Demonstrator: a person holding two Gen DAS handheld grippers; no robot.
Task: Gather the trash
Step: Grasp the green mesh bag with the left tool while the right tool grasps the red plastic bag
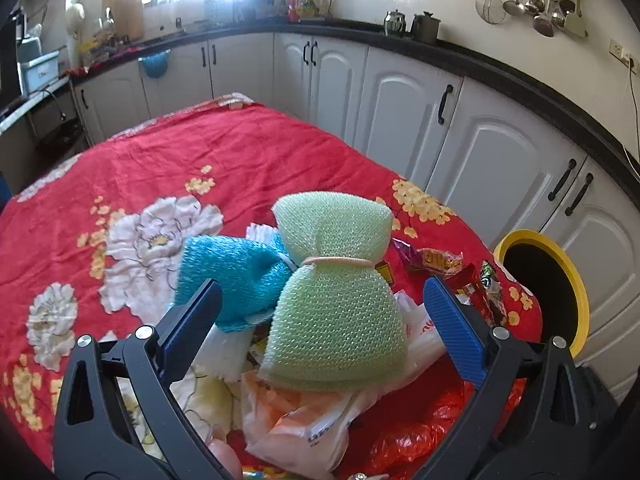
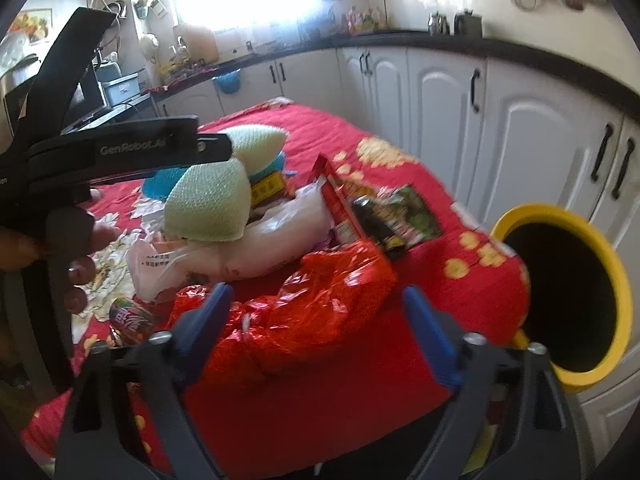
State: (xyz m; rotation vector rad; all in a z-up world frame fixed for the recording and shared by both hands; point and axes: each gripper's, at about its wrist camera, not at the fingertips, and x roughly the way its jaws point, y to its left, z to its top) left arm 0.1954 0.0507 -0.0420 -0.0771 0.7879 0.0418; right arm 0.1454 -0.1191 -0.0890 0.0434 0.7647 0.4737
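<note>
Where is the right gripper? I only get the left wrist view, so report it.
Observer: The right gripper is open above the crumpled red plastic bag and is gripping nothing.
Operator: Tell me what lies left of that bag.
Observer: A drink can lies on the red floral cloth, just past the bag's left edge.
Operator: Now describe my left gripper from the side.
Observer: A hand holds the left gripper. One of its fingers crosses in front of the green mesh sponge. I cannot tell whether they touch.
</note>
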